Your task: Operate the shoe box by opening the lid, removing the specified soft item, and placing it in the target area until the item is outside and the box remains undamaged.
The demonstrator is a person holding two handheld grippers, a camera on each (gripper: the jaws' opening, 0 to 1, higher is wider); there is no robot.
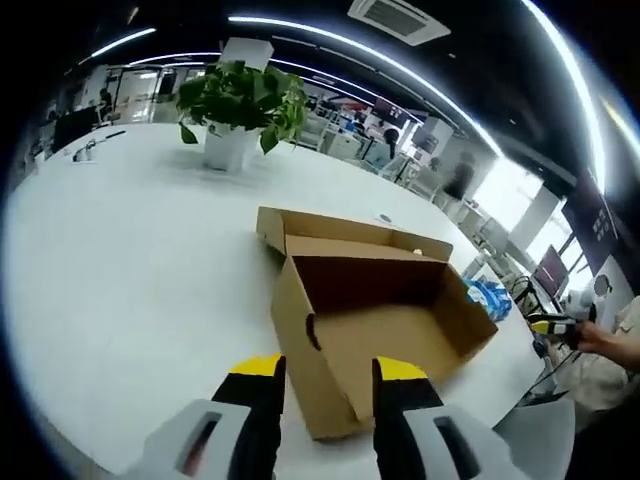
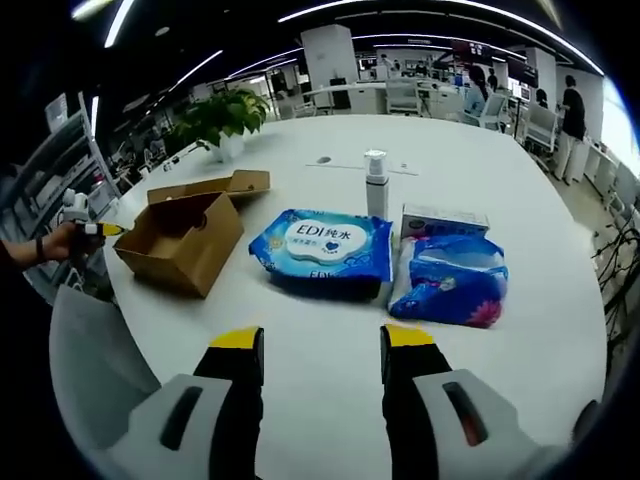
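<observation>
Since the shoe box point(image 1: 385, 335) already stands open on the white table point(image 1: 120, 270), its lid point(image 1: 340, 232) folded back flat on the side towards the potted plant point(image 1: 240, 100), the opening step looks done, and in the left gripper view its interior shows only bare cardboard. Judging from that, the soft item is already outside. The likeliest candidate is the blue wet-wipe pack point(image 2: 322, 246), which in the right gripper view lies flat just beside the box, on the side away from the person's hand point(image 2: 62, 240); which item was specified I cannot tell.

Beyond that pack, further from the box, sit a second blue and pink soft pack point(image 2: 448, 280), a small flat carton point(image 2: 444, 219) touching its far edge, and an upright pump bottle point(image 2: 376, 185) behind the wipes.

From the left gripper point(image 1: 328, 385) the box lies straight ahead and very near, its near corner between the two yellow-tipped jaws, its long axis running away and to the right towards the lid. Those jaws stand parted and hold nothing.

From the right gripper point(image 2: 322, 355) the wipe pack lies straight ahead, its long axis crosswise to the jaws, with bare table between. Its jaws are likewise spread wide and empty. For any further handling of the pack, the right gripper is the nearer one.
</observation>
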